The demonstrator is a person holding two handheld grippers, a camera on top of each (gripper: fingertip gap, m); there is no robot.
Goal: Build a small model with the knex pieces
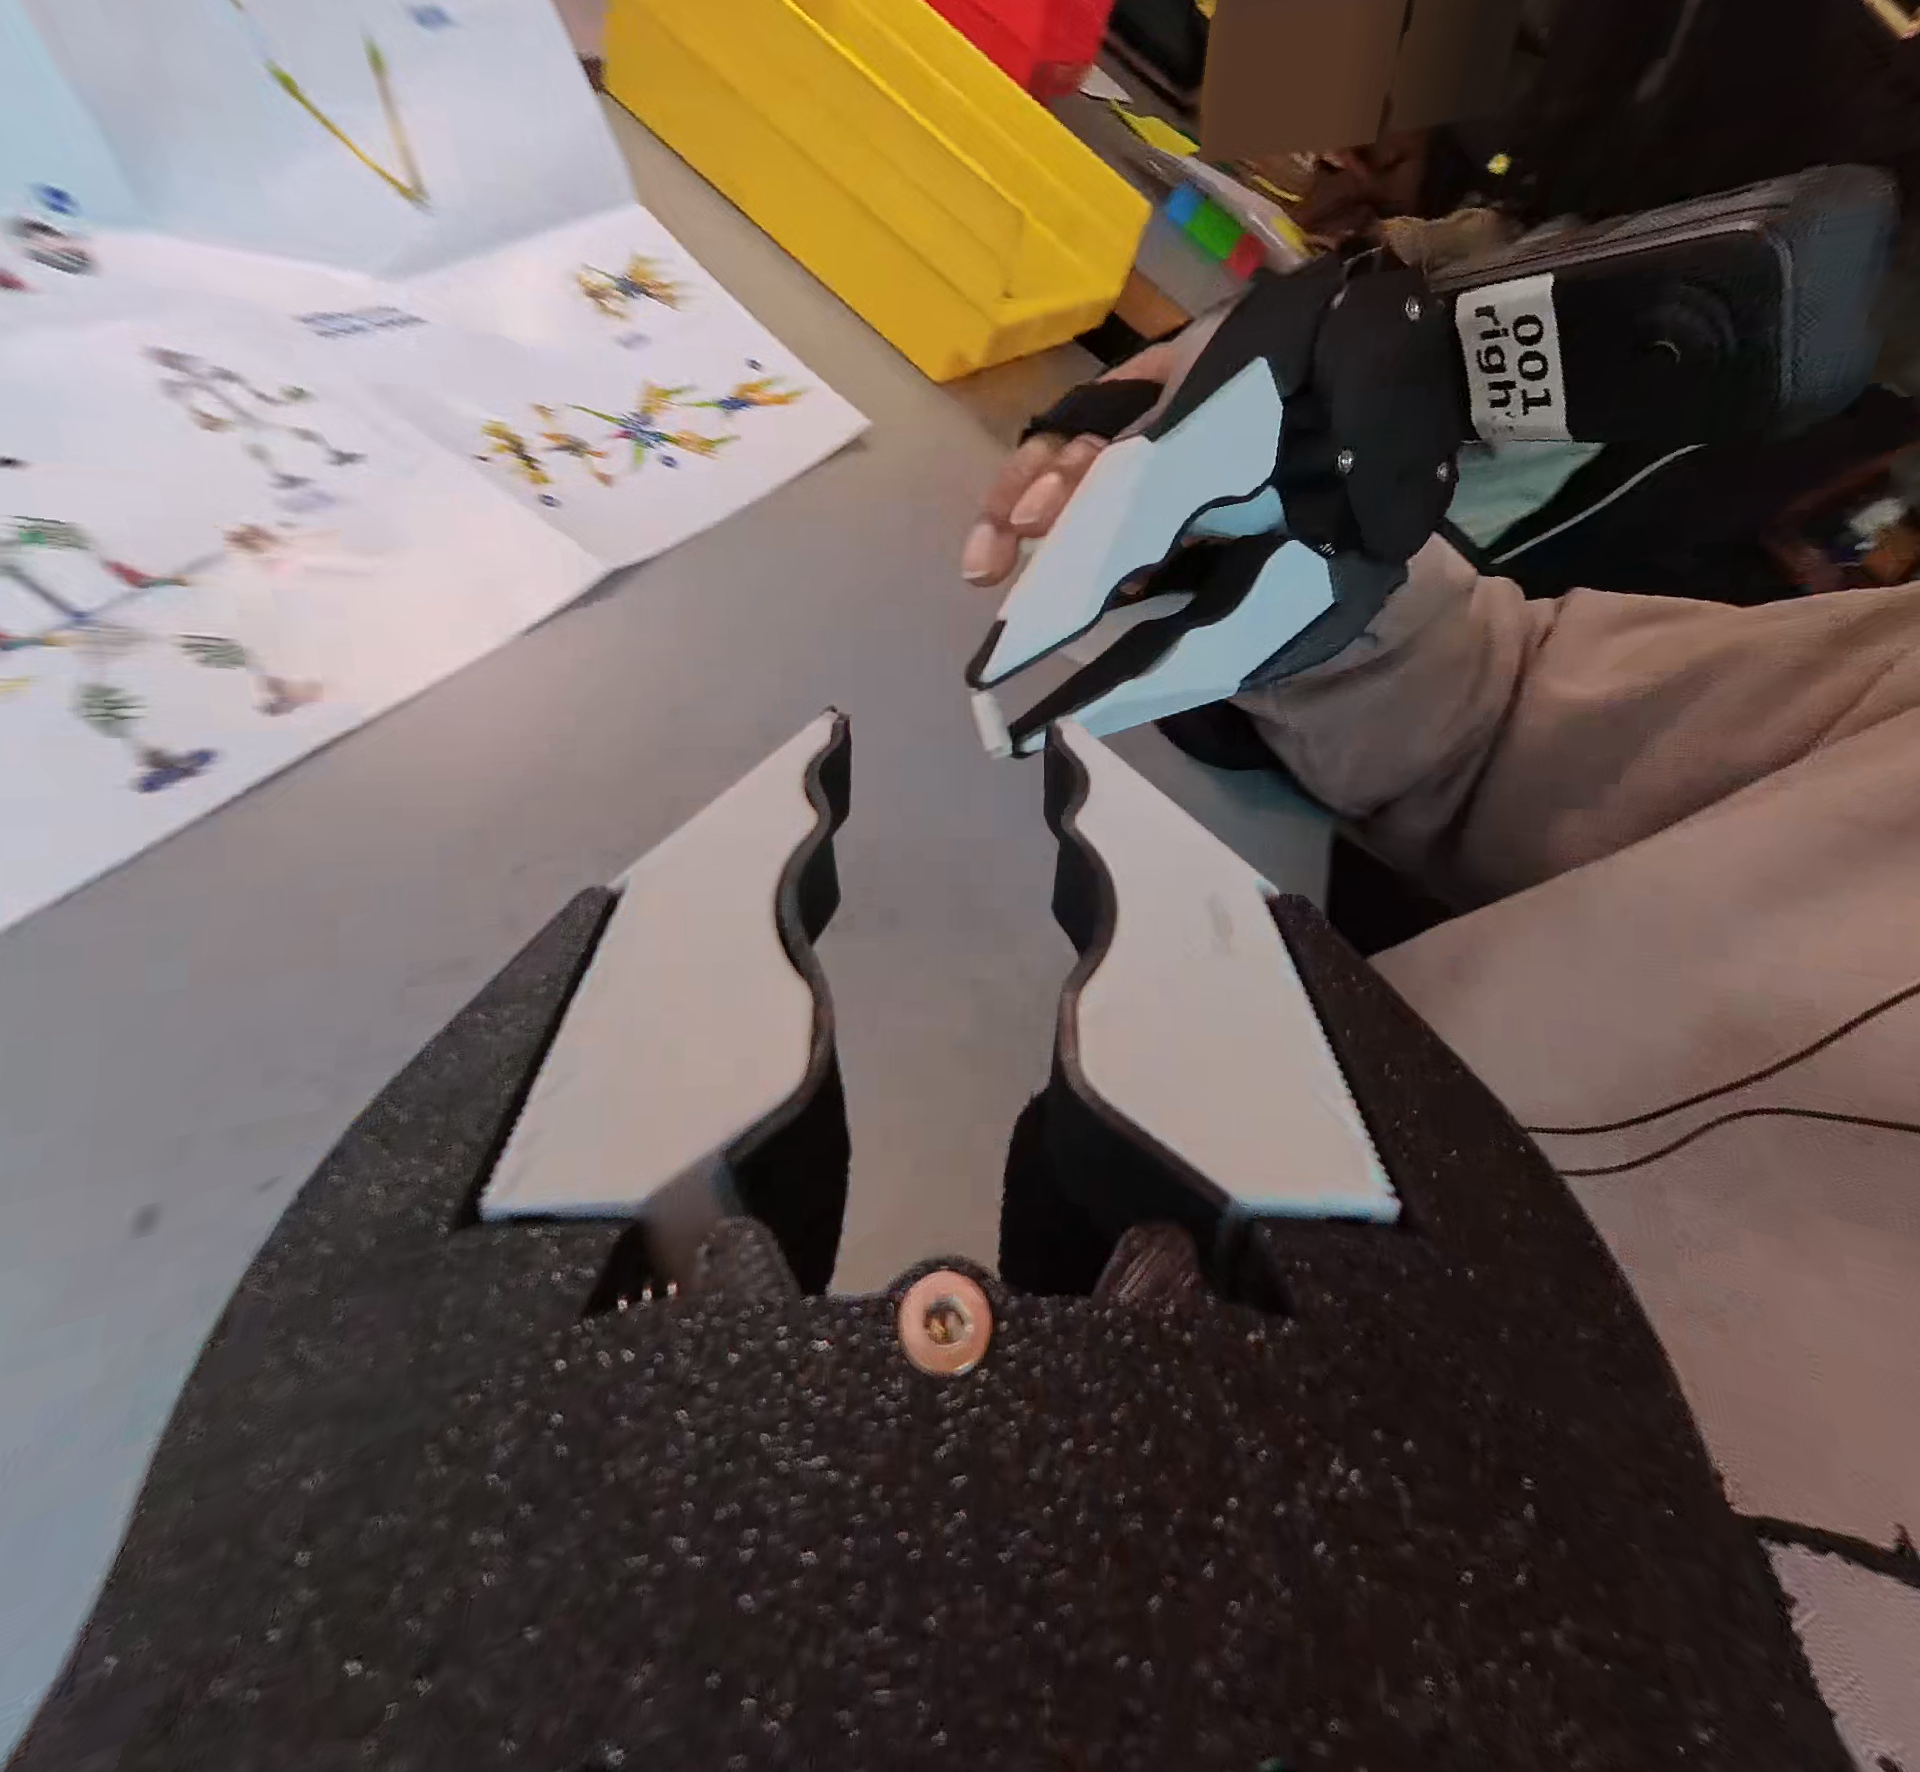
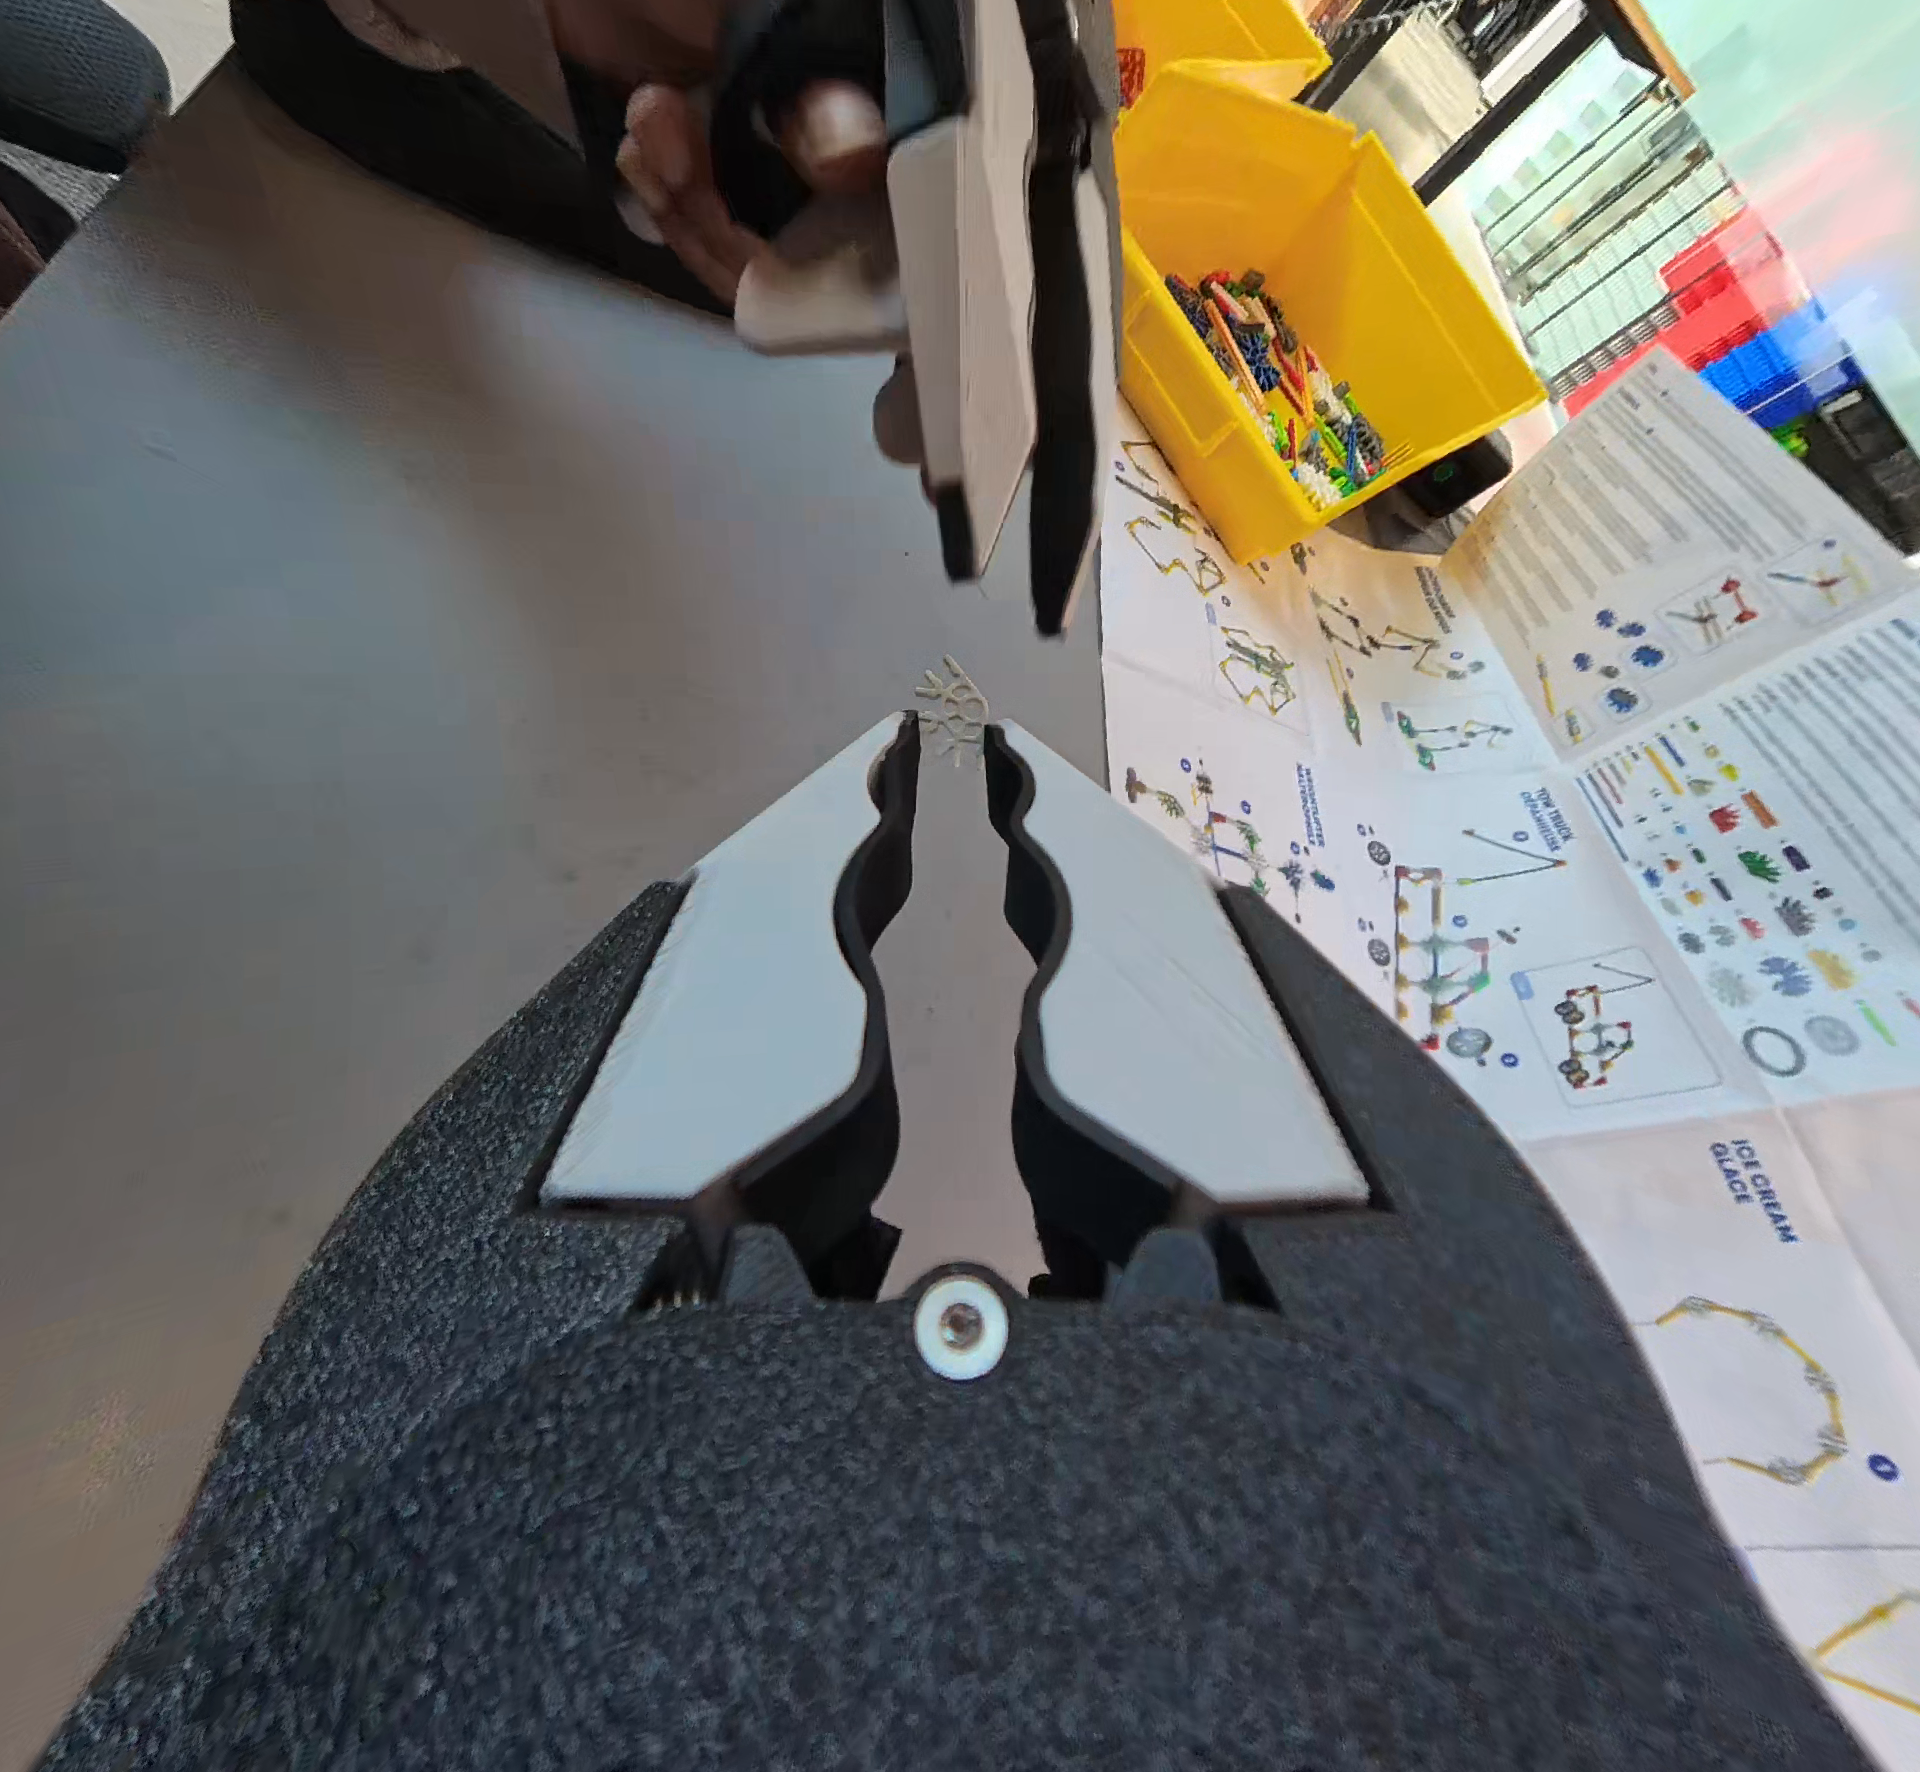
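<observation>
Light: bright, even, soft shadows
Blur: instruction sheet smeared; other claw blurred
Edges: wide-angle bending

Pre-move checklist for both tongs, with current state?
1. Right tongs gripping the white connector: ok, pinched at the very tips.
2. How securely the connector is seated: cannot tell, only a small part sits between the tips.
3. Left tongs open and empty: ok.
4. Tongs not colliding: ok, tips close but apart in the right wrist view.
5. Instruction sheet away from the tips: ok, off to one side.
6. Yellow bin stocked with parts: ok.
</observation>
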